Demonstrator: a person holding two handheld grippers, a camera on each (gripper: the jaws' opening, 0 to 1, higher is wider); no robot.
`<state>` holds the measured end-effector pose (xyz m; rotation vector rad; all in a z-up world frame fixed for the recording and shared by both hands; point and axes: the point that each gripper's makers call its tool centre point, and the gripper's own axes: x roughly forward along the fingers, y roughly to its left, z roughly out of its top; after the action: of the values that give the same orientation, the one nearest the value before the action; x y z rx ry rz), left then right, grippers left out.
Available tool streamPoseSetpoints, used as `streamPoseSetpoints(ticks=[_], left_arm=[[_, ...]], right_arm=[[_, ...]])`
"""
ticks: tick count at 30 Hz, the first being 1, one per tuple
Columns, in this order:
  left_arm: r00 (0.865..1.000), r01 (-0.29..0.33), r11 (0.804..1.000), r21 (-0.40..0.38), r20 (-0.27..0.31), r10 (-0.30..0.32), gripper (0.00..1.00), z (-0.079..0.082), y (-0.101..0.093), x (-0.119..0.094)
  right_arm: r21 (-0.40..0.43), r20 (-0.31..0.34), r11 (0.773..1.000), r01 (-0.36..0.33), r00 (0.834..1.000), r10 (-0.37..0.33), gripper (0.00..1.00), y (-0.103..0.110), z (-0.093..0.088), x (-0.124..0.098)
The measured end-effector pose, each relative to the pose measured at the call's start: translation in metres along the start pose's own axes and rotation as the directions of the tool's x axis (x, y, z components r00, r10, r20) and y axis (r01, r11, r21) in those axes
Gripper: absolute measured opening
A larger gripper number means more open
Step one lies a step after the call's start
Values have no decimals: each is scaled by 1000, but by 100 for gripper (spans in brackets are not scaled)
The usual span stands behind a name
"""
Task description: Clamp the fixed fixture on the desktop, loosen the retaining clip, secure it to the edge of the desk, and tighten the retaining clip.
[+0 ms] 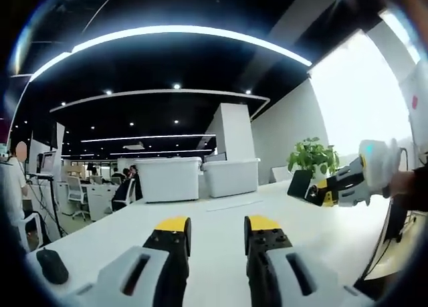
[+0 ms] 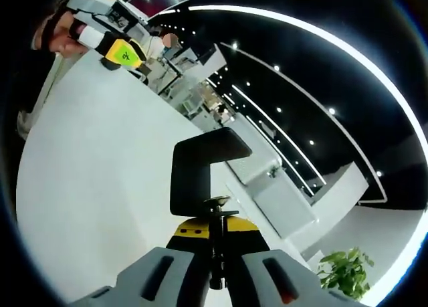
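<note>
Right gripper view first: the right hand-held gripper (image 2: 212,243) has its yellow-tipped jaws clenched on the black C-shaped metal clamp fixture (image 2: 200,166), gripping it low down, where the threaded retaining screw (image 2: 215,243) runs down between the jaws. The fixture is lifted clear, its open mouth facing three o'clock, with the white desk (image 2: 100,186) spread behind it from about nine o'clock. So the pick-up looks done; that is my reading of the first step.

Up at eleven o'clock in that view, the left hand-held gripper (image 2: 124,53) hangs over the far part of the desk, a person's hand on its handle.

Over to the left gripper view: the left one's own jaws (image 1: 217,237) rise from six o'clock, parted, nothing between them, released. At three o'clock the right hand-held gripper (image 1: 321,190) comes in with the black fixture (image 1: 301,184) at its tip, held above the desk (image 1: 221,220). A dark computer mouse (image 1: 51,265) lies at eight o'clock, and a green potted plant (image 1: 313,156) stands at two o'clock.

What is left, as I judge it: loosening the screw, seating the fixture's mouth over the desk edge, and tightening. The fixture is nowhere on an edge yet, and the free left hand-held gripper looks the natural one to turn the screw.
</note>
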<state>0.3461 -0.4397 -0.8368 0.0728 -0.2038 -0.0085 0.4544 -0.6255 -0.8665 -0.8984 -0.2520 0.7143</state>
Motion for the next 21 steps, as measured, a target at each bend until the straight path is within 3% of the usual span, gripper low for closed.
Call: streamPoseSetpoints(ticks=[12, 21], left_arm=[[1000, -8, 1000, -7, -11, 7, 32, -2, -2, -16], [1000, 2, 1000, -4, -18, -2, 32, 3, -10, -31]], right_arm=[[-13, 41, 1000, 6, 999, -6, 3, 7, 17, -23], [14, 41, 1000, 8, 999, -8, 3, 18, 19, -45]])
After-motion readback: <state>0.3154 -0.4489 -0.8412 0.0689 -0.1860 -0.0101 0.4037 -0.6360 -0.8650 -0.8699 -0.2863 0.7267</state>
